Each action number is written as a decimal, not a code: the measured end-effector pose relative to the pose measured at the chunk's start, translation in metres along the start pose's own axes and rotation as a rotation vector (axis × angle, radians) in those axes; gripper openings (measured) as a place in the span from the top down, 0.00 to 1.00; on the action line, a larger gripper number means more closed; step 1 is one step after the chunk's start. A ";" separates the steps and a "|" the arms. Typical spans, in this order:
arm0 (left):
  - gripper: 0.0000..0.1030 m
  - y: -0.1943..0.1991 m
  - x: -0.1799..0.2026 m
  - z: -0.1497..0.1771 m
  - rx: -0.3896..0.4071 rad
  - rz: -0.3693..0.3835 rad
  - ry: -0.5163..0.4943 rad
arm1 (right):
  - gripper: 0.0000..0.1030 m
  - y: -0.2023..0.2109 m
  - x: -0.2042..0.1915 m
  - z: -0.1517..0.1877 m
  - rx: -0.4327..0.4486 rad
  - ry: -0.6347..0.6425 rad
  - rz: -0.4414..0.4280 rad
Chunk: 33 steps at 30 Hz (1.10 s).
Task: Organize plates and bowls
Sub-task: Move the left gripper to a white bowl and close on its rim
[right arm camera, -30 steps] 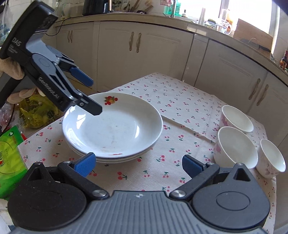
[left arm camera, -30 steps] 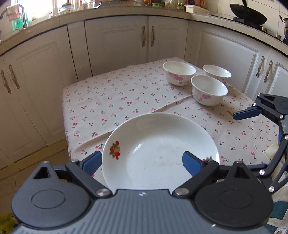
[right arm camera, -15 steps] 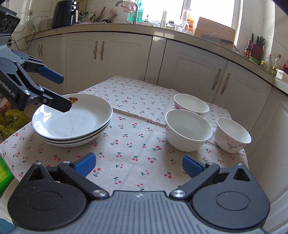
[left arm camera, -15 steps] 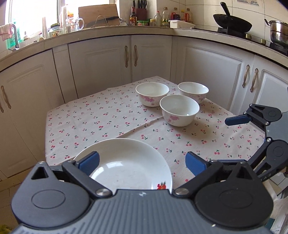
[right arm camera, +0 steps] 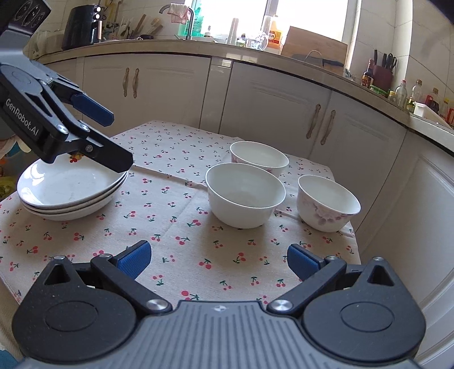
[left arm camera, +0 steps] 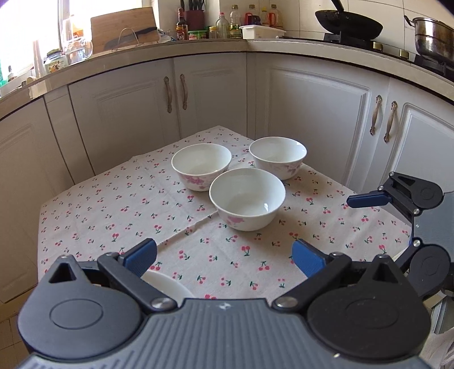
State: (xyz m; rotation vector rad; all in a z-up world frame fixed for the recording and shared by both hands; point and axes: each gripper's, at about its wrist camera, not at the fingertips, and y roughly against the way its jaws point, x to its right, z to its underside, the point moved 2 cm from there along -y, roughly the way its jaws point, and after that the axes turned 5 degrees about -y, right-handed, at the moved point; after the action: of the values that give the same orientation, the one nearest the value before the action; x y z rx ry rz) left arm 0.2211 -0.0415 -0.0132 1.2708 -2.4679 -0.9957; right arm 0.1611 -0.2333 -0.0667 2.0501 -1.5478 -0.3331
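Observation:
Three white bowls with pink flowers stand close together on the cherry-print tablecloth [right arm camera: 170, 221]: a near bowl [left arm camera: 247, 198] [right arm camera: 245, 195], a far-left bowl [left arm camera: 201, 166] [right arm camera: 259, 159] and a far-right bowl [left arm camera: 278, 156] [right arm camera: 329, 203]. A stack of three white plates [right arm camera: 68, 193] sits at the table's left end; only its rim [left arm camera: 167, 286] shows under my left gripper. My left gripper [left arm camera: 224, 255] [right arm camera: 113, 136] is open and empty, above the stack's right edge and pointing at the bowls. My right gripper [right arm camera: 218, 259] is open and empty, in front of the near bowl.
White kitchen cabinets [left arm camera: 312, 119] wrap closely around the table's far sides. The counter above carries a wok [left arm camera: 349, 21], a pot [left arm camera: 434, 39], bottles and a cutting board [left arm camera: 124, 31]. The table edge drops to the floor [left arm camera: 11, 283] at the left.
My left gripper has drawn back from the top plate with wider jaws and swung toward the bowls; the plate stays on the stack. My right gripper has also turned toward the bowls.

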 end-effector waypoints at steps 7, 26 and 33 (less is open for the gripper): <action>0.02 -0.039 0.000 -0.026 -0.033 0.026 -0.042 | 0.00 -0.020 0.015 -0.003 -0.011 -0.010 0.001; 0.02 -0.139 -0.012 -0.053 -0.145 0.105 -0.066 | 0.00 -0.088 0.039 -0.020 -0.038 -0.043 -0.052; 0.13 -0.159 -0.010 -0.056 -0.178 0.150 -0.068 | 0.01 -0.100 0.042 -0.025 -0.028 -0.041 -0.056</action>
State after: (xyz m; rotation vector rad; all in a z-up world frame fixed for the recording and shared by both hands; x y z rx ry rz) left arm 0.3555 -0.1247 -0.0717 0.9986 -2.4179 -1.2049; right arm 0.2671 -0.2474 -0.0965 2.0800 -1.5027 -0.4185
